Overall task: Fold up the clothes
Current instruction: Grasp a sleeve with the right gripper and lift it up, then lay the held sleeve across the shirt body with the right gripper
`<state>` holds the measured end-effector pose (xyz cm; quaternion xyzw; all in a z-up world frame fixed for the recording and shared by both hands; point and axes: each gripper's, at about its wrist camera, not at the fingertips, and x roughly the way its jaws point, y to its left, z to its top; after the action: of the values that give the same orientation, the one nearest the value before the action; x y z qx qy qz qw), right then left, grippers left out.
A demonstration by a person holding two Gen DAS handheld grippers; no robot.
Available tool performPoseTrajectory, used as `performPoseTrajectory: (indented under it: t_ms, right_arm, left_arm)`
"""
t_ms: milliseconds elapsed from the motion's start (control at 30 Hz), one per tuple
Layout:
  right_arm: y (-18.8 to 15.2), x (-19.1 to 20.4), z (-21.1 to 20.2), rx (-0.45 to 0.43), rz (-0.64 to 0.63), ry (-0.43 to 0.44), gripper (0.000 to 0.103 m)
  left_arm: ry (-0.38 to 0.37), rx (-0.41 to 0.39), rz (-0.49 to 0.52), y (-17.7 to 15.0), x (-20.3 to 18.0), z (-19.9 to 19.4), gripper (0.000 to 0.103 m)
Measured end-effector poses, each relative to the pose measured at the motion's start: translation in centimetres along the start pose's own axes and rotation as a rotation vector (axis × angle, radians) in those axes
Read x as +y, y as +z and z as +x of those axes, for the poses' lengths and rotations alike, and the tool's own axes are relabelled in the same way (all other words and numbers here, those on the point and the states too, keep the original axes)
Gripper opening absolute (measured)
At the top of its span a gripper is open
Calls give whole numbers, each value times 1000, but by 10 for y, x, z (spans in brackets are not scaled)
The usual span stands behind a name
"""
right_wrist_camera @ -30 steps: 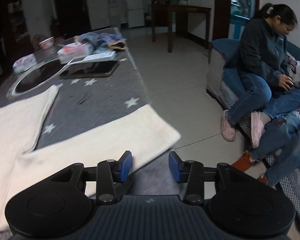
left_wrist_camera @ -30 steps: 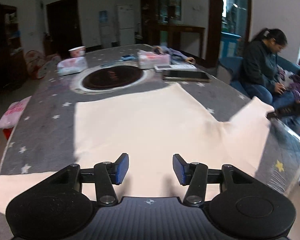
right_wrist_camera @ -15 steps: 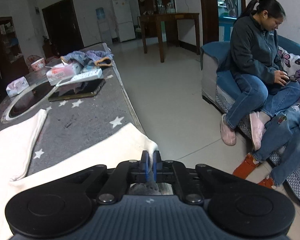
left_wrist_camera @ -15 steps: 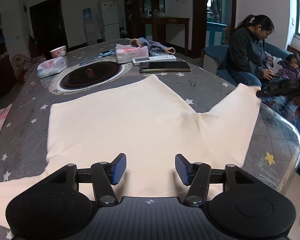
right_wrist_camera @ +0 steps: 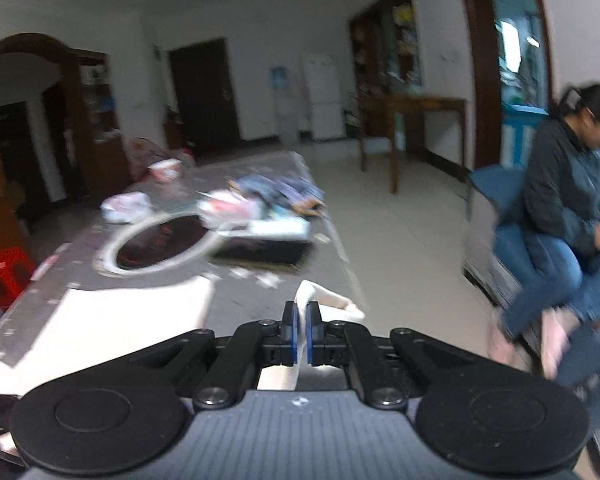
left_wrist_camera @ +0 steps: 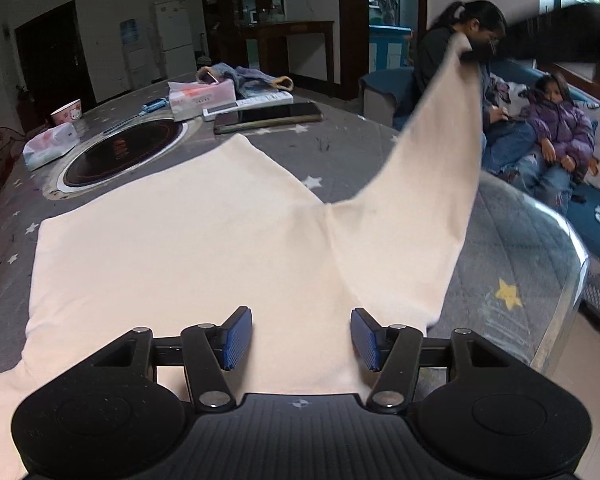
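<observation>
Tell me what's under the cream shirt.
The cream shirt lies on the grey star-print tablecloth. The right hand-held gripper lifts one sleeve. Anything beneath the body is hidden.

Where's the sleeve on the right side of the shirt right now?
In the left wrist view the sleeve hangs lifted off the table at the right, its cuff pinched in the right gripper.

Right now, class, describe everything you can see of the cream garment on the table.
The cream garment is plain, soft-looking fabric. Its body lies flat on the grey star-patterned table. One sleeve is raised off the table, its end pinched in the shut right gripper. The open left gripper hovers over its near edge.
</observation>
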<state>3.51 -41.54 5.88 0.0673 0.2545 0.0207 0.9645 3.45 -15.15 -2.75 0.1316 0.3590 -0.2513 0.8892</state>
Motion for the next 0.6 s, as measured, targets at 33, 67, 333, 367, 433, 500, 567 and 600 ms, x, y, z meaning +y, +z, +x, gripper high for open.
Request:
performPoseTrajectory:
  t_ms: [33,67,333,367,433,500,567,600]
  right_arm:
    - [6,11,-4,-9,-18,34,3]
    - [11,23,-8,-13,-36,64,3]
    - [23,125,-6,38,-203,314,3]
    - [20,140,-3,52,-225,344,3]
    - [12,167,6,88,-263,398,3]
    - [-1,193,17,137,-304,441,3]
    - [-15,216,29,189,-340,477,3]
    - [-23,226,35,214,-353,492,3]
  left_arm:
    - [-2,-2,-4,-1,1,-2,59]
    - [-3,-9,-13,-1,4,-6,59]
    - [134,-98,-164,-16,76,-60,69]
    - [154,-100,-186,-21,85,-65,69]
    - [189,-99,-229,-31,103,-73,69]
    - [215,-91,-259,-42,114,-77,69]
    - [229,-79,-284,-51,122,-80,69]
    - [234,-73,-295,-55,126,-81,69]
